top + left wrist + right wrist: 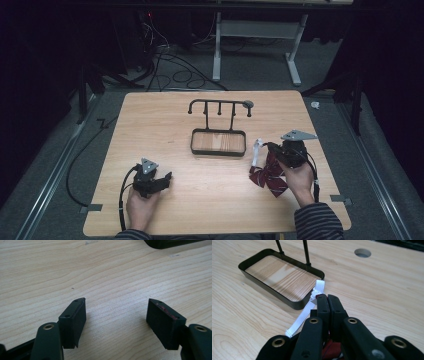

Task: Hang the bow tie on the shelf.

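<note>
Right gripper (327,298) jaws clamping the white strap (305,313) of a maroon bow tie (268,178) lying just right of the black tray stand (218,142) on the table (200,210), left gripper (116,312) jaws gaping empty, well left of stand, cables on the floor (180,75) beyond.

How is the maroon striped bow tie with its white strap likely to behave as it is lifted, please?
Likely floppy: the bow tie sags under the right gripper, and its white strap trails loosely. Probably light, so it may swing.
</note>
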Demonstrator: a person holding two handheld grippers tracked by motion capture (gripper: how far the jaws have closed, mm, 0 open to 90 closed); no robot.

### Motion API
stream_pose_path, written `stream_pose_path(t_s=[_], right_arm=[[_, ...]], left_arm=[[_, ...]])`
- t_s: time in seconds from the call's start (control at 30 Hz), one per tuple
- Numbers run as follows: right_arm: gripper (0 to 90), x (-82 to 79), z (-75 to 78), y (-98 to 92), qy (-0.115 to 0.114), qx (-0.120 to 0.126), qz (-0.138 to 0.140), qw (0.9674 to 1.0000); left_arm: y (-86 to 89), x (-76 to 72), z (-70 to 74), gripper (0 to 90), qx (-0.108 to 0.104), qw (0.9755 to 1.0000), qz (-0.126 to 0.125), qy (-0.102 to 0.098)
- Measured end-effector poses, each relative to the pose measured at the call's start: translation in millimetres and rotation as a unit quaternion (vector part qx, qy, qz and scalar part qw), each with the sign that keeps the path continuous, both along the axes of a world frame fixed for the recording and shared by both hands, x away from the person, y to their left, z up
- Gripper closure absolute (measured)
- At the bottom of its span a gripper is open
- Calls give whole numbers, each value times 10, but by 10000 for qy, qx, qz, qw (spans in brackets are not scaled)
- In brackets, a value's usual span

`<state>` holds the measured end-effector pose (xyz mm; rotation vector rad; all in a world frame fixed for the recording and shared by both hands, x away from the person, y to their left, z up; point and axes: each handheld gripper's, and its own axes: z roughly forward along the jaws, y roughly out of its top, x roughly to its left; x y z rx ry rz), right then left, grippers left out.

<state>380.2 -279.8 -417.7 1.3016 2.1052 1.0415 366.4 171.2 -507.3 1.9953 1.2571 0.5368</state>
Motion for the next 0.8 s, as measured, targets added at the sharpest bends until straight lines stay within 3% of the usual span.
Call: stream_pose_path(t_s=[0.3, 0.5, 0.8], right_arm=[[900, -120, 239, 7, -321, -91, 118, 9994], [900, -184, 406, 23, -454, 144, 241, 9986], [900, -233, 584, 109, -646, 150, 452, 9968]], left_arm=[[4, 1, 1, 326, -3, 10000, -1, 8], [-10, -2, -2, 322, 31, 10000, -12, -16], [-8, -1, -1, 322, 28, 10000, -17, -11]])
